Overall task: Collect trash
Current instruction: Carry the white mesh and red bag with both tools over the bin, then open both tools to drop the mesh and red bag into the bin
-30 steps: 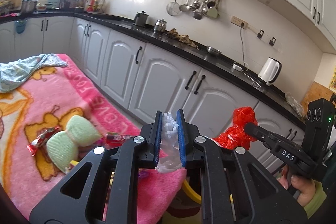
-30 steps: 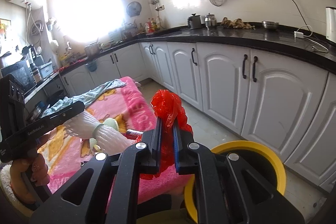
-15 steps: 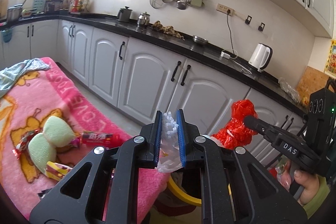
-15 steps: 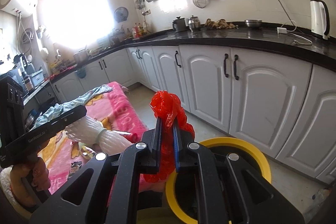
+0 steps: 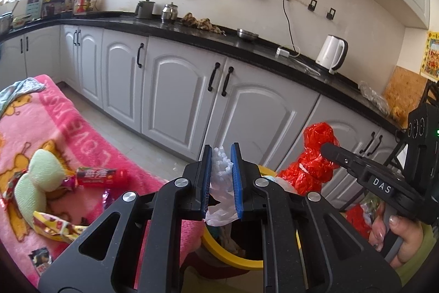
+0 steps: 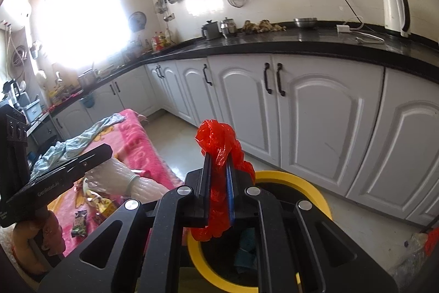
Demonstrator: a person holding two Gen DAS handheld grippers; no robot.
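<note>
A: Left gripper point(image 5: 221, 177), lower centre of the frame: clamped nearly shut on a white crumpled plastic bag point(image 5: 221, 194). Right gripper point(image 6: 218, 186): fully closed on a red plastic bag point(image 6: 219, 155).

B: Both above the yellow-rimmed bin point(image 6: 296, 177), at the bottom of each frame?

A: Near it. Hard to tell if directly over the opening.

B: Risk?

A: If released too early, likely a drop beside the rim, onto the floor or the pink blanket point(image 5: 68, 133). Light film, may also cling to the pads.

B: Orientation?

A: Long axis of both bags roughly vertical in the frame. 1 bunched end up above the fingertips, the other hanging down toward the bin.
</note>
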